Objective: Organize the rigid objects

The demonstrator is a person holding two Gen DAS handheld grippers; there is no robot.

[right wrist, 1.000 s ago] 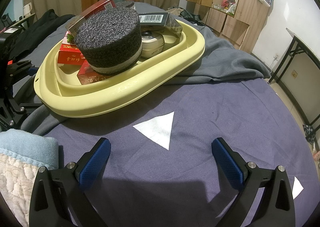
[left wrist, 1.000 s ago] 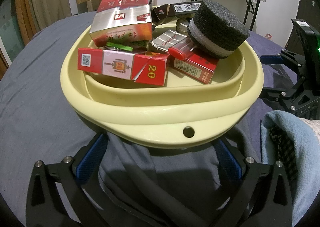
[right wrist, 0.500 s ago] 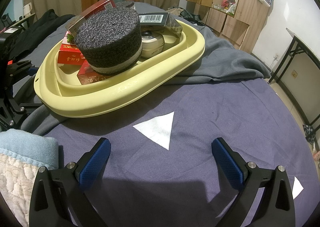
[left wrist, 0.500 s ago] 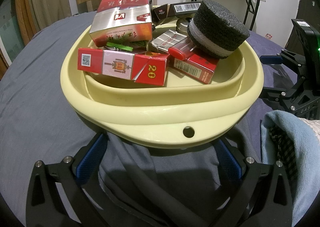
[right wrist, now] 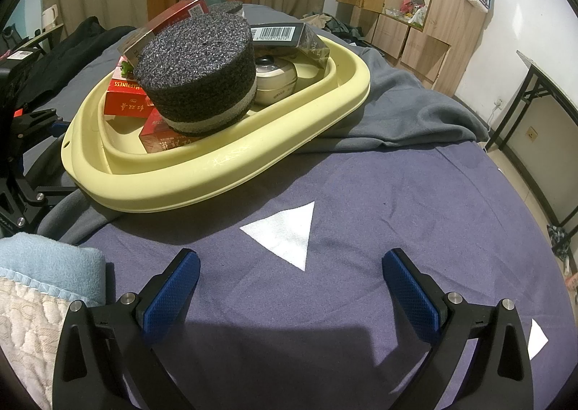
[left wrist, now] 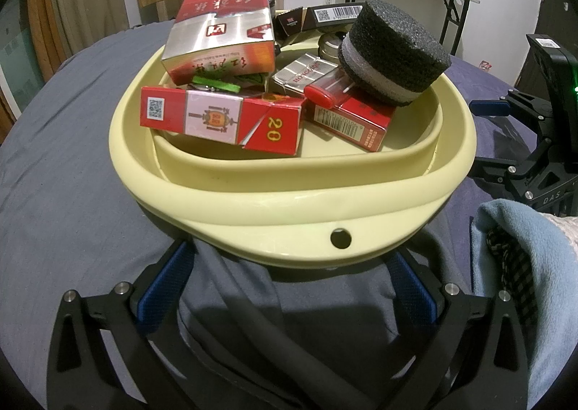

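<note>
- Yellow plastic basin (left wrist: 289, 193) sits on a grey blanket (left wrist: 72, 157) on the bed, piled with boxes and odd items; set against the pictures from a second ago, nothing in it has shifted and neither claw has moved.
- That stillness suggests the sorting has not yet begun, or is paused: every rigid object is inside the basin and none lies on the purple sheet (right wrist: 397, 211).
- Left claw (left wrist: 289, 276) is spread wide and grips nothing; its blue pads sit just under the near rim of the basin, one to each side of the small hole in the rim.
- Right claw (right wrist: 289, 283) is also wide open and empty, hovering over the purple sheet near a white triangle (right wrist: 285, 233), well short of the basin.
- On top of the heap lie a silver and red carton (left wrist: 220, 41), a long red box (left wrist: 220, 117) marked 20, a small red lighter (left wrist: 323, 90) and a black foam disc (right wrist: 198, 66) leaning on a red pack (left wrist: 354, 120).
- Behind the disc a cream round tin (right wrist: 276, 81) and a black barcoded box (right wrist: 285, 35) rest against the far wall.
- Judged from the pile, the disc and carton overhang the lower boxes, so pulling a lower one first may topple them.
- A light blue towel (left wrist: 523, 265) crowds the space between the claws.
</note>
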